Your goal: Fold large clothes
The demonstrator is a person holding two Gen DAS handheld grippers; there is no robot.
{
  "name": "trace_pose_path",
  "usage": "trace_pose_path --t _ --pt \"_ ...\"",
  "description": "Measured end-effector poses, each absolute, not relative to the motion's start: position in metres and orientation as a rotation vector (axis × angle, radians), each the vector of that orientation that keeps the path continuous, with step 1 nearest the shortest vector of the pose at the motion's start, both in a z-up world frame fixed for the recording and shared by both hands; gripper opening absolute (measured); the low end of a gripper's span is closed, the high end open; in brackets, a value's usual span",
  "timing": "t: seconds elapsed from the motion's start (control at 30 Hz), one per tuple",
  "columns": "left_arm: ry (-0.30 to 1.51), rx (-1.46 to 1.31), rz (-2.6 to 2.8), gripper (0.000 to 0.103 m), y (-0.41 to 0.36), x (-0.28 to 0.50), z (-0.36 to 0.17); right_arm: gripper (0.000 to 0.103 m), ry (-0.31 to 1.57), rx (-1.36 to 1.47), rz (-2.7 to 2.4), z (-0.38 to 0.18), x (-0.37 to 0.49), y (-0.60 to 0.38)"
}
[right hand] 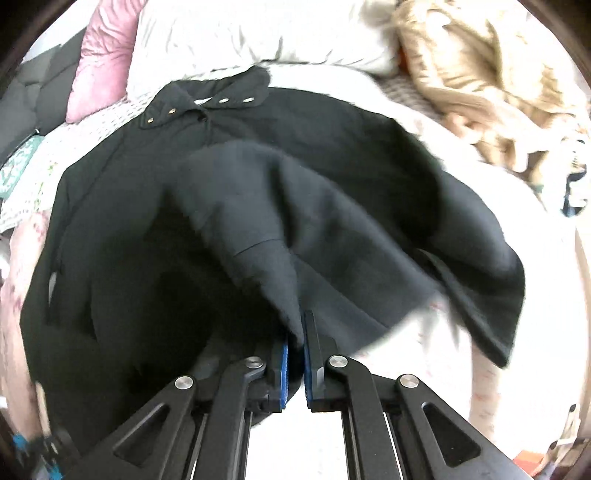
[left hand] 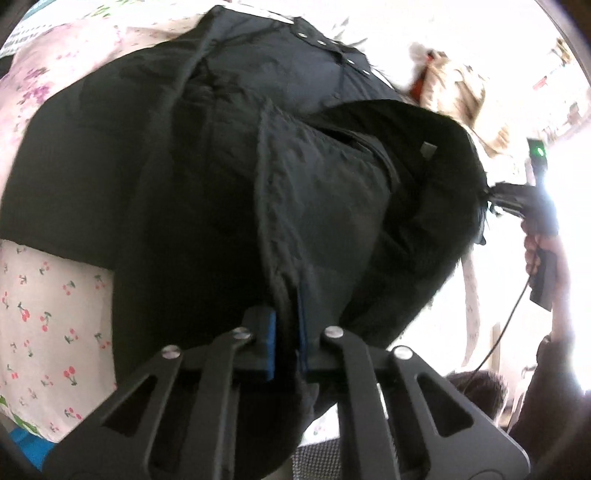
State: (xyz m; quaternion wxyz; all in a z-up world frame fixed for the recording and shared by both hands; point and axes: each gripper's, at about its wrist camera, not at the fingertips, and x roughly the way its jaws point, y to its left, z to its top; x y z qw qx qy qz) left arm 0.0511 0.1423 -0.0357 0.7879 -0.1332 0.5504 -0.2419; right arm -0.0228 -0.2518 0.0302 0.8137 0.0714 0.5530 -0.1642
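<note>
A large black coat (left hand: 184, 147) with metal snaps at the collar lies spread on a bed. My left gripper (left hand: 287, 328) is shut on a fold of its hem and lifts it. My right gripper (right hand: 294, 339) is shut on another pinch of the black coat (right hand: 258, 206), and the cloth rises in a tent from the jaws. In the left wrist view the right gripper (left hand: 517, 199) shows at the far right, held in a hand, pinching the coat's edge. The collar (right hand: 207, 103) lies at the far end.
The bedsheet (left hand: 48, 314) has a cherry print. A pink pillow (right hand: 99, 55) and a white pillow (right hand: 240, 33) lie at the head. A tan fluffy garment (right hand: 480, 74) lies at the far right. A person's head (left hand: 476, 387) is low at the right.
</note>
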Motion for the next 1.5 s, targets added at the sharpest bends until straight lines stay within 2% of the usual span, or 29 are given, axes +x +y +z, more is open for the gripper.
trace_pose_path --t 0.13,0.3,0.37,0.4,0.43,0.47,0.53,0.57,0.6,0.67,0.7,0.73,0.9,1.0,1.13,1.3,1.37,1.4,1.43,1.47,1.5 --pt "1.195 -0.246 -0.620 0.008 0.134 0.030 -0.034 0.005 1.212 0.190 -0.319 0.032 -0.092 -0.272" --pt "1.261 -0.051 -0.745 0.008 0.111 -0.008 -0.045 0.005 1.321 0.252 -0.254 -0.002 -0.165 -0.288" --pt "1.291 0.052 -0.780 0.008 0.102 -0.026 -0.053 0.015 1.390 0.345 -0.226 -0.026 -0.191 -0.300" --pt "1.295 0.083 -0.785 0.008 0.101 -0.031 -0.055 0.024 1.422 0.372 -0.225 -0.035 -0.202 -0.306" --pt "1.293 0.108 -0.784 0.009 0.102 -0.036 -0.056 0.029 1.450 0.384 -0.233 -0.041 -0.213 -0.310" --pt "1.284 0.120 -0.784 0.015 0.106 -0.041 -0.054 0.029 1.472 0.384 -0.241 -0.044 -0.220 -0.314" --pt "1.245 0.082 -0.784 0.036 0.123 -0.043 -0.046 0.029 1.501 0.421 -0.238 -0.045 -0.240 -0.325" --pt "1.218 0.038 -0.772 0.055 0.134 -0.041 -0.040 0.030 1.485 0.459 -0.222 -0.040 -0.249 -0.331" --pt "1.186 -0.009 -0.750 0.066 0.147 -0.036 -0.035 0.034 1.463 0.481 -0.217 -0.033 -0.257 -0.335" --pt "1.130 -0.083 -0.677 0.068 0.171 -0.026 -0.028 0.054 1.414 0.501 -0.225 -0.018 -0.266 -0.343" --pt "1.127 -0.114 -0.628 0.068 0.181 -0.018 -0.029 0.072 1.376 0.506 -0.227 -0.010 -0.268 -0.348" --pt "1.136 -0.144 -0.578 0.069 0.191 -0.011 -0.032 0.077 1.338 0.512 -0.221 -0.004 -0.267 -0.354" --pt "1.277 -0.328 -0.394 0.068 0.227 0.017 -0.069 0.077 1.184 0.653 -0.156 0.017 -0.264 -0.377" --pt "1.312 -0.342 -0.377 0.068 0.225 0.015 -0.085 0.077 1.096 0.762 -0.121 0.016 -0.255 -0.393" --pt "1.356 -0.293 -0.357 0.068 0.224 0.014 -0.090 0.077 1.184 0.853 -0.135 -0.031 -0.230 -0.397" --pt "1.301 -0.191 -0.160 0.068 0.235 0.014 -0.087 0.076 1.263 0.983 -0.149 -0.093 -0.214 -0.395" --pt "1.317 -0.224 -0.209 0.068 0.236 0.014 -0.090 0.069 1.251 0.954 -0.157 -0.096 -0.210 -0.391" --pt "1.341 -0.245 -0.238 0.068 0.235 0.014 -0.095 0.053 1.245 0.935 -0.145 -0.092 -0.208 -0.388" --pt "1.363 -0.259 -0.258 0.068 0.231 0.013 -0.099 0.018 1.234 0.947 -0.104 -0.088 -0.206 -0.384" --pt "1.370 -0.264 -0.268 0.067 0.228 0.012 -0.101 0.013 1.228 0.966 -0.069 -0.082 -0.207 -0.381" --pt "1.363 -0.267 -0.278 0.039 0.225 0.011 -0.100 0.012 1.203 0.950 -0.052 -0.070 -0.207 -0.376"
